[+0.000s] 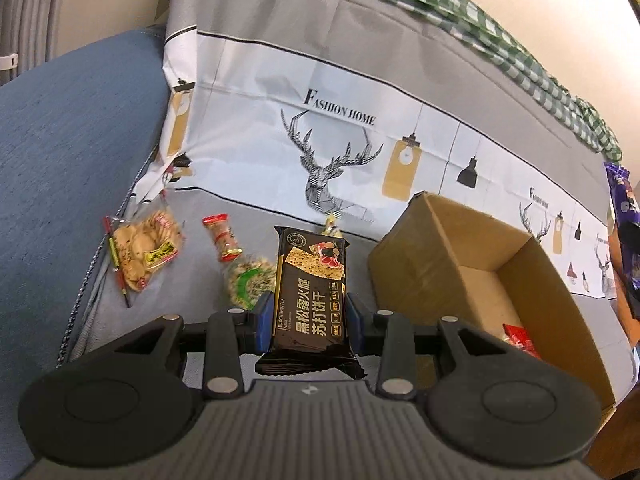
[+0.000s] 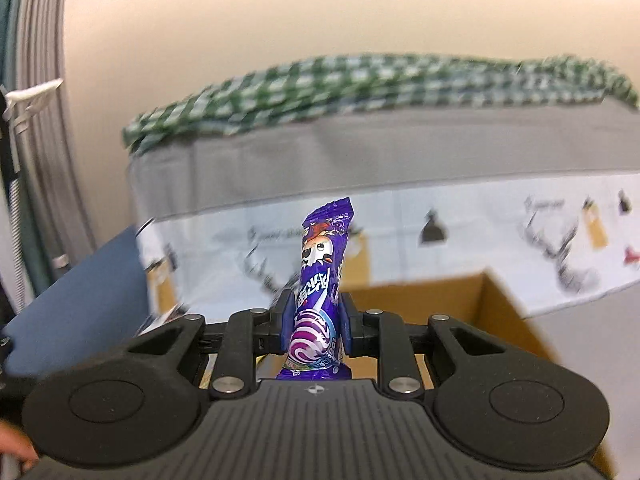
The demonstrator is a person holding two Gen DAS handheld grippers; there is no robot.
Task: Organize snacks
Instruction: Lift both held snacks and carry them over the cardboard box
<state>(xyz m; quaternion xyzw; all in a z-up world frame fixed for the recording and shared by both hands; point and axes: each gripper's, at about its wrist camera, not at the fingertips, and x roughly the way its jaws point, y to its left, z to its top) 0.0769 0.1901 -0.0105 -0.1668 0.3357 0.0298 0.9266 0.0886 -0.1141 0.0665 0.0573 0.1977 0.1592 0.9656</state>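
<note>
Blurring cardboard box [image 2: 460,292], purple candy [image 2: 320,280] base hidden

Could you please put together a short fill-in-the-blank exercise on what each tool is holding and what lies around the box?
1. The left tool is shut on a ____ cracker packet.
2. The right tool grips a ____ candy wrapper.
3. The cardboard box already holds a ____ packet.
4. The printed cloth shows the words "Fashion ____".

Missing words: black; purple; red; Home
</note>
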